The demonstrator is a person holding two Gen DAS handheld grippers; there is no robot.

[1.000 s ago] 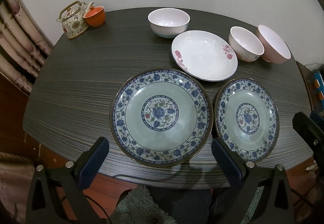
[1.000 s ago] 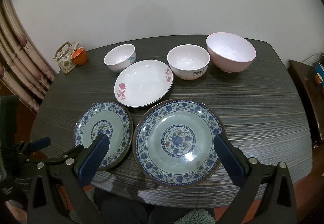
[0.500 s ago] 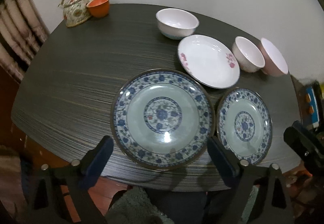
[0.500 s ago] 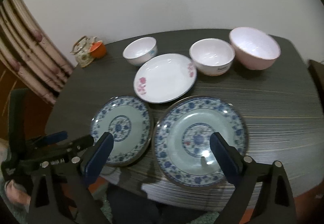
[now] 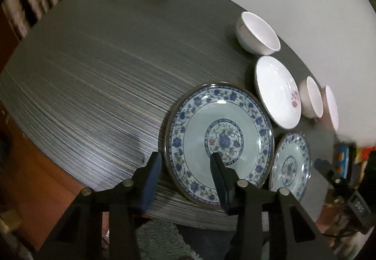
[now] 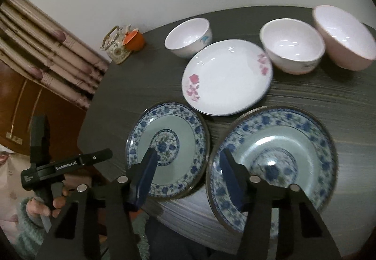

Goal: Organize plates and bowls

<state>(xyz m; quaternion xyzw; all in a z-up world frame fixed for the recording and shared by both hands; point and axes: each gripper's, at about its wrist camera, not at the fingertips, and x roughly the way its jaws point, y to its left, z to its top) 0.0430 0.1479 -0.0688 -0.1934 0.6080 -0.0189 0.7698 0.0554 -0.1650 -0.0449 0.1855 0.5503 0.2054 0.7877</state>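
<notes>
Two blue-patterned plates lie side by side at the table's near edge. My left gripper [image 5: 185, 166] is open and low over the left blue plate [image 5: 218, 123]; one finger is outside its left rim, the other over its inside. The right blue plate [image 5: 291, 163] lies beside it. My right gripper [image 6: 188, 163] is open, one finger over the left blue plate [image 6: 188, 133], the other over the near-left rim of the right blue plate [image 6: 293, 142]. Behind stand a white flowered plate [image 6: 225, 76], a small white bowl [image 6: 188, 36], a second white bowl [image 6: 291, 46] and a pink bowl [image 6: 345, 36].
A teapot [image 6: 116, 46] and an orange cup [image 6: 135, 41] stand at the dark table's [image 5: 94, 72] far left corner. Curtains [image 6: 47, 53] hang to the left. A hand [image 6: 42, 206] holds the left gripper [image 6: 70, 162] off the table's left edge.
Both grippers have come down and forward onto the blue plates' near rims. Their fingers stand closer together than before. The left view has tilted and swung left.
</notes>
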